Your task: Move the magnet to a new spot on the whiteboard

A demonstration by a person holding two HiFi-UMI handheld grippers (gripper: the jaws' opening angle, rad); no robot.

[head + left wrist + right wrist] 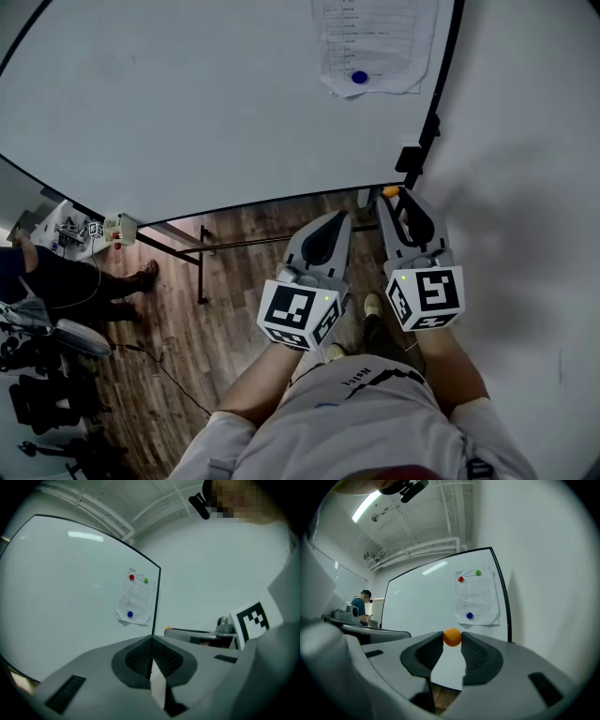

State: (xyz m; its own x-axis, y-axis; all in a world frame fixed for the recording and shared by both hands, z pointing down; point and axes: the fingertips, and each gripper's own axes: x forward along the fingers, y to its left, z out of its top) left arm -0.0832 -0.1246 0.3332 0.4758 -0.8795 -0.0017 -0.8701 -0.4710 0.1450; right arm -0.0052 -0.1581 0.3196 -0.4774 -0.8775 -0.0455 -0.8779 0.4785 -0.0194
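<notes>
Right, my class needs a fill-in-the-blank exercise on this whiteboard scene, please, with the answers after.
The right hand-held gripper is shut on a small round ____ magnet.
The empty left hand-held gripper has its jaws ____.
On the large whiteboard, ____ round magnets pin the white paper sheet.
The lowest magnet on the sheet is coloured ____.
Answers: orange; shut; three; blue.

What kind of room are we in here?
Probably a lab or office workspace: a big whiteboard carrying a printed sheet, wood-look floor, and a person beside a cluttered equipment bench.
</notes>
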